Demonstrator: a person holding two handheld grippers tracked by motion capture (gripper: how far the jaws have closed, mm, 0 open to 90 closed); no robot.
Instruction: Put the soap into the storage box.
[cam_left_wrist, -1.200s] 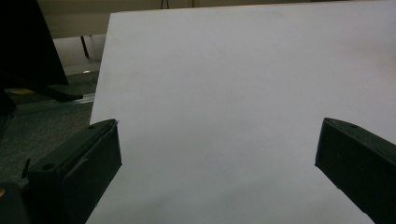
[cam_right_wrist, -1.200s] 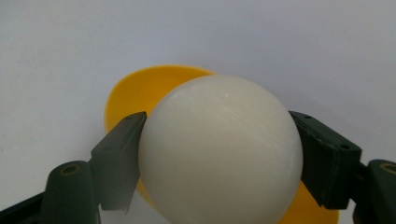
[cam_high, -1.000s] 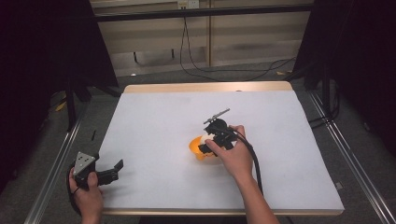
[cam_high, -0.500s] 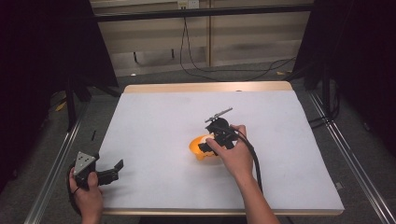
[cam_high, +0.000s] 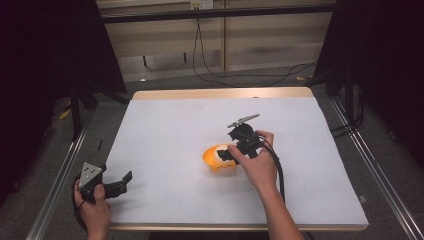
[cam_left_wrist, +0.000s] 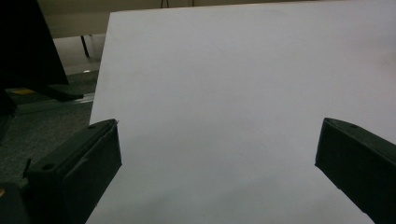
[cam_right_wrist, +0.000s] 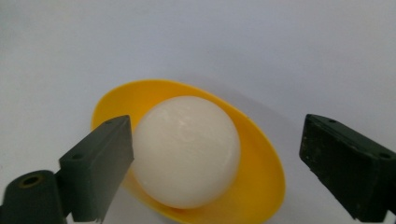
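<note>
Overhead, the right gripper (cam_high: 226, 154) hangs wide-jawed above the white ball (cam_right_wrist: 186, 150) in the yellow bowl (cam_right_wrist: 261, 172) — left gripper (cam_high: 121, 182), also wide, well apart.

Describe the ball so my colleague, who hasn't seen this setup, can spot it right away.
Start at the white table; near its middle sits a yellow bowl, just under the right tool. The ball lies inside that bowl, between the tool's open jaws. It is a smooth, glossy, cream-white sphere, the only round pale thing against the bowl's bright yellow.
</note>
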